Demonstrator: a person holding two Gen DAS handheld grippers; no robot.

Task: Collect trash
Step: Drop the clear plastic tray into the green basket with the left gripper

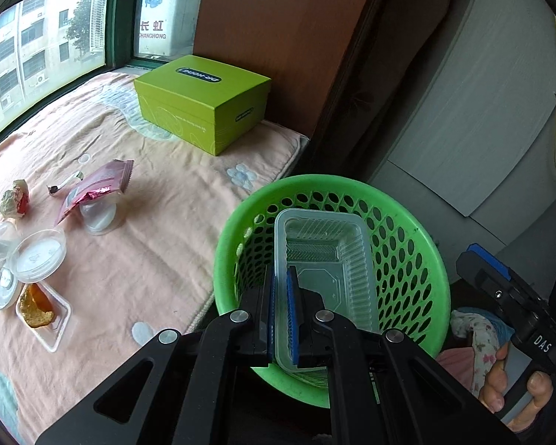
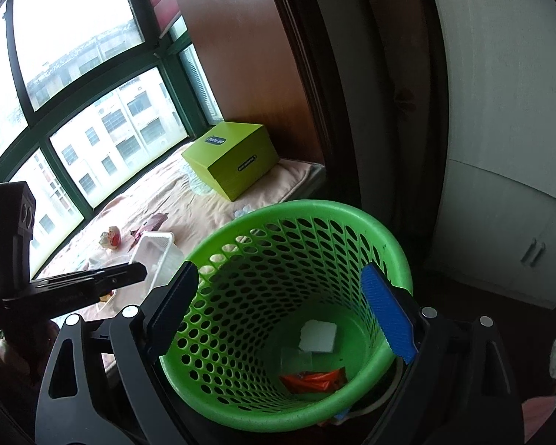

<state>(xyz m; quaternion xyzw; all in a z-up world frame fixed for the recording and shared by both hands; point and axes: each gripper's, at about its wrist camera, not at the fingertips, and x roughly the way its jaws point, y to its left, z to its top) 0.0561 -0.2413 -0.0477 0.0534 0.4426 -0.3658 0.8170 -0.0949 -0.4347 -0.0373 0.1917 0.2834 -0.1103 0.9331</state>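
Note:
My left gripper [image 1: 281, 278] is shut on the near wall of a clear plastic tray [image 1: 326, 259] and holds it tilted over the mouth of the green perforated basket [image 1: 330, 182]. In the right wrist view that tray [image 2: 155, 256] hangs just left of the basket rim [image 2: 315, 207]. My right gripper [image 2: 280, 272] stands open wide above the basket with nothing between its pads. A white foam piece [image 2: 317, 335] and an orange wrapper [image 2: 311, 378] lie at the basket's bottom. On the pink blanket [image 1: 159, 230] lie a pink wrapper [image 1: 96, 189], clear lids [image 1: 37, 256] and a small tray with orange food [image 1: 40, 307].
A lime-green box [image 1: 204, 100] sits at the back of the blanket near the window. A dark wooden post [image 1: 352, 85] and a white cabinet [image 1: 482, 111] stand behind the basket. A hand [image 1: 507, 389] grips the right gripper's handle at the lower right.

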